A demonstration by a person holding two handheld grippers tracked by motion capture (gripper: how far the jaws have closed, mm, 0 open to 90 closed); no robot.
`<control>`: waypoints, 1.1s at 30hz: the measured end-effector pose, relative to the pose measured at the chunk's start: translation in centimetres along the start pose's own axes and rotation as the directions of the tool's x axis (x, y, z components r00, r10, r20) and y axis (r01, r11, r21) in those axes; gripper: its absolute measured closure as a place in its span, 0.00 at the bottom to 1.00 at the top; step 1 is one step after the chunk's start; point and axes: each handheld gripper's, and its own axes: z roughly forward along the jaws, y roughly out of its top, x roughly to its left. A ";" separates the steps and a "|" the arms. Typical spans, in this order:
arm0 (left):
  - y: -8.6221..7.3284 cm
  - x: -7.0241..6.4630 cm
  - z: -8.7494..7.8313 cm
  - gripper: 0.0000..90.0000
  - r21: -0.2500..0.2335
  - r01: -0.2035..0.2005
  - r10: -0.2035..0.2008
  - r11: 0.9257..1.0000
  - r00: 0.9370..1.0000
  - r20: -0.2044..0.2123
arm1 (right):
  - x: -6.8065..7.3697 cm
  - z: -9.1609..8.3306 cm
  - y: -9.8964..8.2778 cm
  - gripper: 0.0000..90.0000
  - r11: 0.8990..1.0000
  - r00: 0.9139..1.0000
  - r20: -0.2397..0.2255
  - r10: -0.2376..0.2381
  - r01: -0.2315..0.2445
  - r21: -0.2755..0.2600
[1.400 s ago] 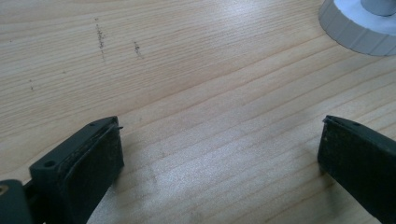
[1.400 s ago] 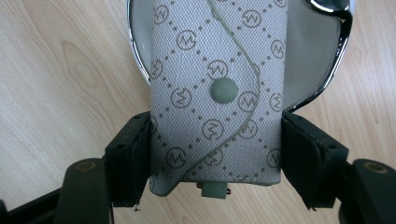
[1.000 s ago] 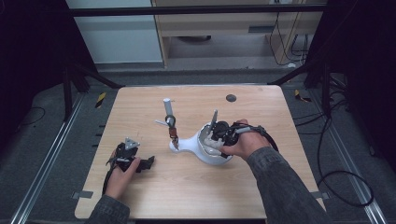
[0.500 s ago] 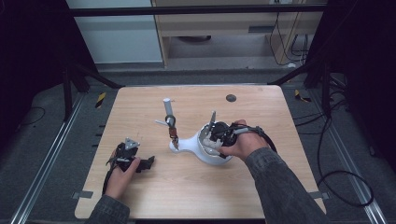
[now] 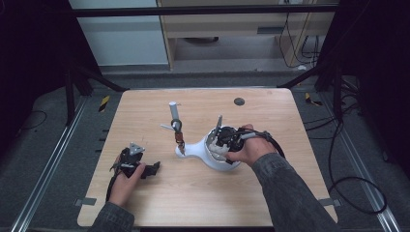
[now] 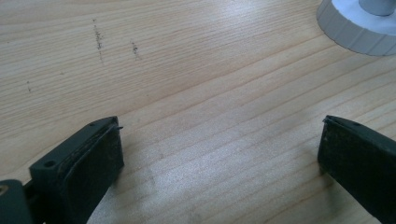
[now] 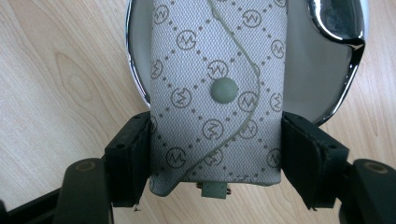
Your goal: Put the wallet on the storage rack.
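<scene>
A grey patterned snap pouch (image 7: pixel 217 93) lies over a white dish with a chrome rim (image 7: pixel 327 60). My right gripper (image 7: pixel 215 158) is shut on the pouch, its black pads pressing on the two sides near the lower end. In the high view the right gripper (image 5: pixel 223 140) sits over the white dish stand (image 5: pixel 212 157) at the table's middle right. My left gripper (image 5: pixel 145 169) rests on the wood near the front left. Its jaws stand wide apart with bare wood between them, so the left gripper (image 6: pixel 219 158) is open.
A thin post (image 5: pixel 174 113) with small items hanging from it rises from the stand's left end. A white ribbed round base (image 6: pixel 355 28) shows beyond the left jaws. A small dark disc (image 5: pixel 239 101) lies at the back of the wooden table (image 5: pixel 193 198).
</scene>
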 end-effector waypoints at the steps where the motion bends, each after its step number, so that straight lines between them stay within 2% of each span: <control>1: 0.0 0.0 0.0 0.00 0.000 0.000 0.000 1.000 1.000 0.000 | 0.0 0.0 0.0 0.34 1.000 1.000 0.001 0.000 0.000 0.002; 12: 0.0 0.0 0.0 0.00 0.002 -0.001 0.001 1.000 1.000 0.000 | -0.2 0.5 0.4 0.34 1.000 1.000 -0.008 0.006 -0.006 0.014; 17: 0.0 0.0 0.0 0.00 0.002 -0.001 0.001 1.000 1.000 0.000 | -0.4 0.7 0.5 0.32 1.000 1.000 -0.008 0.012 -0.012 -0.002; 19: 0.0 0.0 0.0 0.00 0.002 -0.001 0.001 1.000 1.000 0.000 | -0.4 0.6 0.6 0.23 0.999 0.999 0.000 0.035 -0.035 -0.024; 20: 0.0 0.0 0.0 0.00 0.000 -0.001 0.001 1.000 1.000 0.000 | -0.5 0.4 0.7 0.22 0.998 0.999 -0.003 0.048 -0.048 -0.030; 22: 0.0 0.0 0.0 0.00 0.000 -0.001 0.001 1.000 1.000 0.001 | -0.5 0.2 0.6 0.23 0.997 0.998 -0.007 0.055 -0.056 -0.045; 33: 0.0 0.0 0.0 0.00 0.000 -0.002 0.002 1.000 1.000 0.001 | -0.4 -0.2 0.4 0.24 0.997 0.998 -0.009 0.059 -0.059 -0.058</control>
